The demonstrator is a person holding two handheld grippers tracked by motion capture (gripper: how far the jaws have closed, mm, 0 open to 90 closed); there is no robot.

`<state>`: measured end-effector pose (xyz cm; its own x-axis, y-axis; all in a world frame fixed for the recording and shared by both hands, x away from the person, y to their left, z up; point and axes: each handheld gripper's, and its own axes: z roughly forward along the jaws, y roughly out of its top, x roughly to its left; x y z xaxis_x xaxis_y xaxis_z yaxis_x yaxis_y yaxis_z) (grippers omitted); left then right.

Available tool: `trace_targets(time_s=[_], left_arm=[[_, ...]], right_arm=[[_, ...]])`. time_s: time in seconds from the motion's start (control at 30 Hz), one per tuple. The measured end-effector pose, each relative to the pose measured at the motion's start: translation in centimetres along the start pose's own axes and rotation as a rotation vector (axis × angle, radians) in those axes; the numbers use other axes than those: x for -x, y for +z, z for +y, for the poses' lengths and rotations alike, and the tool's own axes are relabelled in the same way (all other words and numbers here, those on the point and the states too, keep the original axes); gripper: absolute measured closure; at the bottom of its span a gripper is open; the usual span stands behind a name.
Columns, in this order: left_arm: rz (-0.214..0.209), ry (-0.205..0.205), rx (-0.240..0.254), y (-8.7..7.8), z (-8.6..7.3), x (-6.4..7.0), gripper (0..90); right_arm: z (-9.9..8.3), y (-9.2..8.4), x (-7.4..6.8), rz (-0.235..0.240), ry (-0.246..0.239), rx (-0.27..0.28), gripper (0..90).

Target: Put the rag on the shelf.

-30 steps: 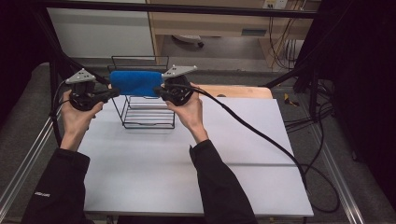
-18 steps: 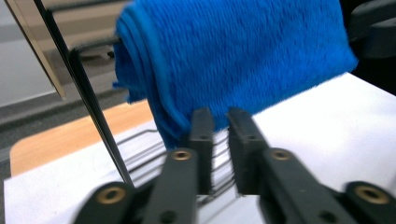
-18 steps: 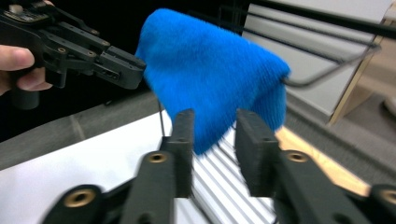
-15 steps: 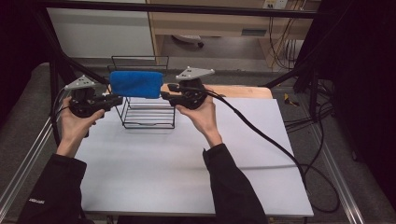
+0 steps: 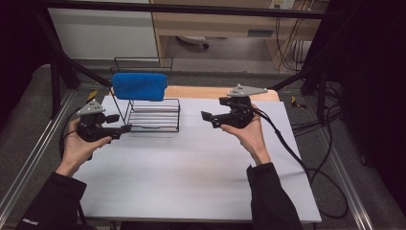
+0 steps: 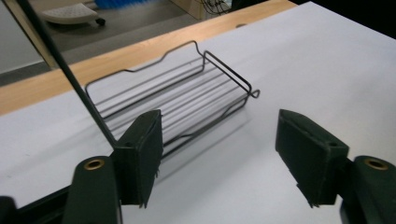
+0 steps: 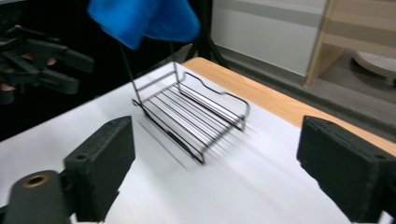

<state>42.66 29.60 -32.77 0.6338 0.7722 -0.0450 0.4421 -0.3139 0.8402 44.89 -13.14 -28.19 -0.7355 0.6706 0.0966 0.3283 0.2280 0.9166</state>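
Observation:
A blue cloth (image 5: 139, 85) hangs over the top bar of a black wire rack (image 5: 154, 116) at the table's back left. My left gripper (image 5: 118, 123) sits low, just left of the rack, apart from the cloth. My right gripper (image 5: 209, 119) hovers well to the right of the rack. Both have just been opening and now stand open with nothing between the jaws. The left gripper view looks across the open left gripper (image 6: 219, 158) at the rack's base (image 6: 187, 93). The right gripper view shows the open right gripper (image 7: 215, 163), the rack (image 7: 196, 116) and the cloth (image 7: 144, 18) above it.
A white sheet (image 5: 191, 172) covers the table, with a wooden strip (image 5: 206, 92) along its far edge. The right gripper's cable (image 5: 287, 148) trails off to the right. Black frame bars (image 5: 57, 57) stand at the back left, and a desk stands behind.
Both grippers let go of the cloth's ends and opened. The left one sank to the left of the rack; the right one swung away to the right. The cloth stays on the rack.

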Motion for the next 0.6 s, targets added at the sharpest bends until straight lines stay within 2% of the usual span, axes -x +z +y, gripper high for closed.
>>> trace_targets(time_s=[0.2,0.27,0.43,0.5,0.6], left_arm=[[-0.013,-0.016,-0.006,0.9,-2.0,1.1,22.5],[-0.011,-0.014,-0.003,1.2,-2.8,1.5,18.9],[-0.013,-0.039,-0.014,2.0,-5.0,2.3,10.3],[-0.025,-0.039,-0.022,2.3,-5.8,2.6,8.4],[-0.031,-0.044,-0.025,2.7,-6.9,3.0,7.9]], right_arm=[[-3.3,-2.5,1.9,-0.007,0.054,-0.016,6.8],[-4.5,-3.1,2.2,-0.009,0.066,-0.019,5.6],[-7.7,-4.5,2.8,-0.040,0.086,-0.043,2.4],[-9.1,-5.0,3.1,-0.047,0.106,-0.057,0.8],[-11.1,-5.7,3.5,-0.063,0.109,-0.066,0.7]])
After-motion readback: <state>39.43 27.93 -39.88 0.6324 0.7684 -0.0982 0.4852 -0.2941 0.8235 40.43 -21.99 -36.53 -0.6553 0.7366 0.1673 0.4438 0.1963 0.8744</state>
